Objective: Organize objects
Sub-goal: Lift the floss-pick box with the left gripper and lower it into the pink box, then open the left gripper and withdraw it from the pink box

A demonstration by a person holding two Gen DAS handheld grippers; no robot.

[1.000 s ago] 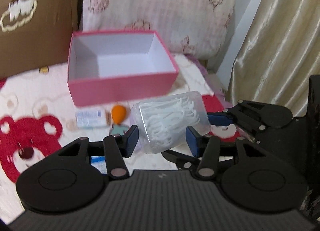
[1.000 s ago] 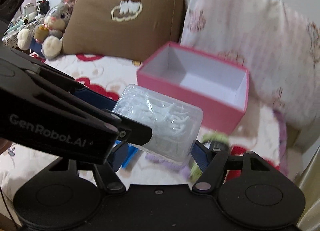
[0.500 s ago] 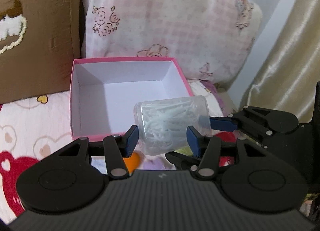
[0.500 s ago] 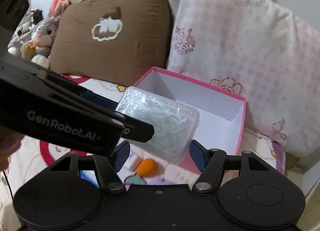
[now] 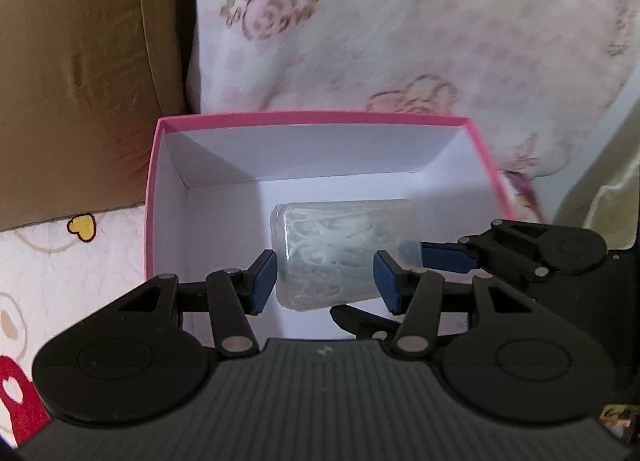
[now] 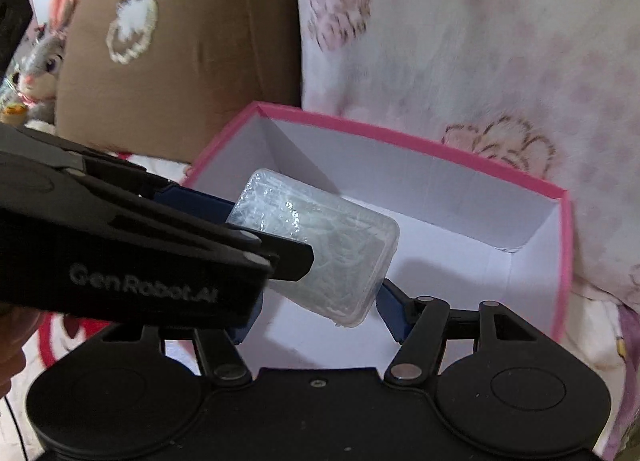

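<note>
A clear plastic box of white floss picks [image 5: 344,245] [image 6: 332,257] hangs over the open inside of a pink cardboard box with white walls [image 5: 320,149] [image 6: 440,189]. My left gripper [image 5: 325,281] [image 6: 270,233] is shut on the clear box, a blue pad against each side. My right gripper [image 6: 318,307] grips the same box crosswise, and its jaws are closing. Its right pad touches the box's lower corner, while its left pad is hidden behind the left gripper. In the left wrist view one of its blue fingers [image 5: 444,257] meets the box's right edge.
A brown pillow [image 5: 80,81] [image 6: 180,61] and a pink floral pillow [image 5: 400,21] [image 6: 460,41] stand right behind the pink box. A plush rabbit [image 6: 44,57] sits far left. A beige curtain [image 5: 600,181] hangs at the right. A bear-print sheet [image 5: 60,261] lies under everything.
Both grippers carried the clear box forward and down, from above the sheet to over the pink box's inside. The small items on the sheet have left view.
</note>
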